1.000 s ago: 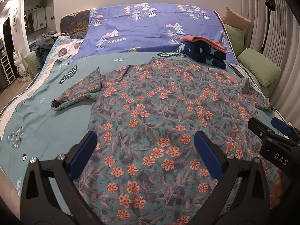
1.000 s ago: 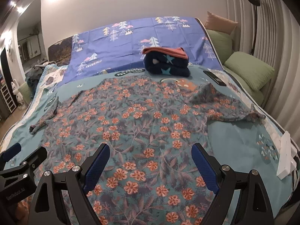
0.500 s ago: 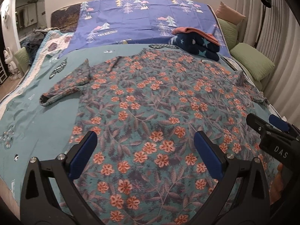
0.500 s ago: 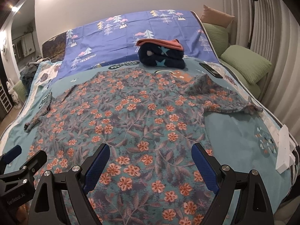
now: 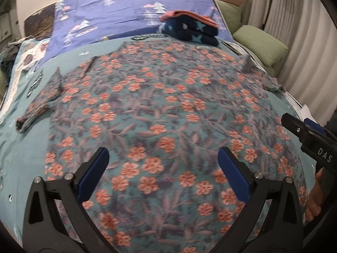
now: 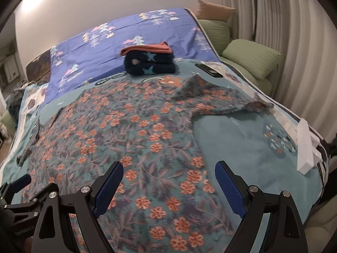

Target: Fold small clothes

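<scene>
A floral shirt with orange flowers lies spread flat on the teal bed cover, sleeves out to both sides; it also shows in the right wrist view. My left gripper is open and empty, hovering over the shirt's lower hem. My right gripper is open and empty, over the hem's right part. The right gripper's tip shows at the right edge of the left wrist view, and the left gripper's tip shows at the left edge of the right wrist view.
A folded stack of dark starred and orange clothes sits beyond the shirt's collar. A purple sheet covers the bed's head. Green pillows lie at the right. A black remote and a white box lie near the right edge.
Both grippers have moved down and closer over the shirt's lower hem. The shirt has not moved. Both stay open.
</scene>
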`<state>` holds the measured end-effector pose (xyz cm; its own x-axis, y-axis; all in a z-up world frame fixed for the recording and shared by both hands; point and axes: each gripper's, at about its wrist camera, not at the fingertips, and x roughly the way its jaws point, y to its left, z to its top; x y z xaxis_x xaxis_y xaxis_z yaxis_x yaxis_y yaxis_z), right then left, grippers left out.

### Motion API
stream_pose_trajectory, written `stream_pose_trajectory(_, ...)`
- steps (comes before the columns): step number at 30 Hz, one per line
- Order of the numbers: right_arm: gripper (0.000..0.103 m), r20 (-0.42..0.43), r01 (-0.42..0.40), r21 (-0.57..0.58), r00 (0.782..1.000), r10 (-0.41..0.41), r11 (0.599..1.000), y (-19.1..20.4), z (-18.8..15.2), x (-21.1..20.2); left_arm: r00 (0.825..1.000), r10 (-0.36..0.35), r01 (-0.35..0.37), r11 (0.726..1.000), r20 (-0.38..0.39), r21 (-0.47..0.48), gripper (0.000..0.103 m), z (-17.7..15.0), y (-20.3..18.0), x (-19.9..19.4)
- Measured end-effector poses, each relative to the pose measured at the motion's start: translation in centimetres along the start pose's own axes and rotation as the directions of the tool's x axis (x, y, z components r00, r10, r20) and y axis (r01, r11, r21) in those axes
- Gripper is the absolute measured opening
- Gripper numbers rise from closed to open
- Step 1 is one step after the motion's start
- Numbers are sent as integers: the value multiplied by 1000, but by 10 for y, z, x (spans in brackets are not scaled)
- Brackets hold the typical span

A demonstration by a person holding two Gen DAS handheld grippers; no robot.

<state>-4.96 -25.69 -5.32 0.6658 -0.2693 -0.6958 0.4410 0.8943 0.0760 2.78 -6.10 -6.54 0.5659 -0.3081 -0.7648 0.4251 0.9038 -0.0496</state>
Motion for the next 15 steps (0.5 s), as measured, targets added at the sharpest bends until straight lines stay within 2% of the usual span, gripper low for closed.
stream_pose_trajectory(4,91,-30,33,18,999,-32,999,-12,-2,3,999,-37,37,999,-14,14,102,-2,-9,4)
stream_pose_trajectory(15,91,-66,40,27,997,-38,999,-17,-3,13,999,-35,35,999,-15,9,102,0,-7,6)
